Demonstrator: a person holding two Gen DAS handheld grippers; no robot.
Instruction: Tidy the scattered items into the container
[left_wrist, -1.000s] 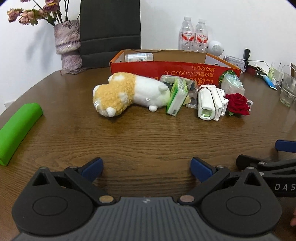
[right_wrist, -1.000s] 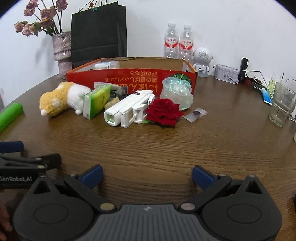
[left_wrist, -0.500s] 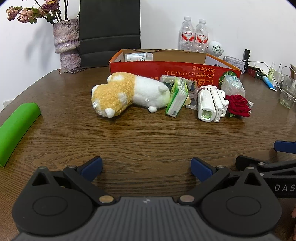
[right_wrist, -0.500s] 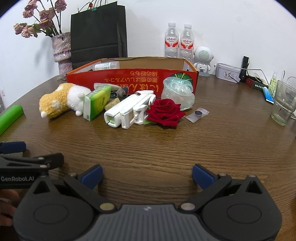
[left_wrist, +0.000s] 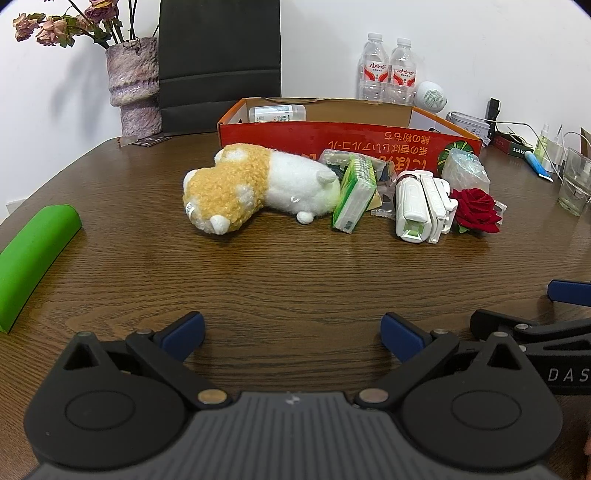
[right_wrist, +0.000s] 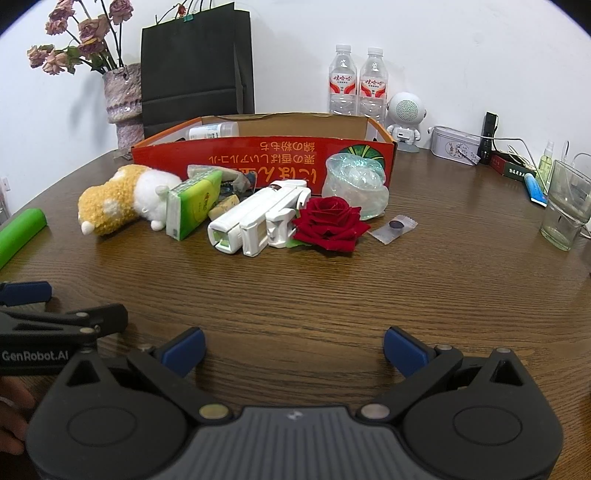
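Left wrist view
Left gripper (left_wrist: 291, 334): blue-tipped fingers spread wide, nothing between them — low over the wooden table (left_wrist: 258, 269).
Items: plush toy (left_wrist: 255, 186), green pack (left_wrist: 354, 194), white device (left_wrist: 421, 206) and red rose (left_wrist: 474, 210) lie in a row just before the red box (left_wrist: 347, 138).
Box contents: a small bottle (left_wrist: 277, 112) lies at the back left.

Right wrist view
Right gripper (right_wrist: 293, 349): fingers parted, empty — well short of the items.
Near the rose (right_wrist: 330, 223): a clear crumpled bag (right_wrist: 356, 186) against the box (right_wrist: 258, 157), a small sachet (right_wrist: 393, 227) on the table.
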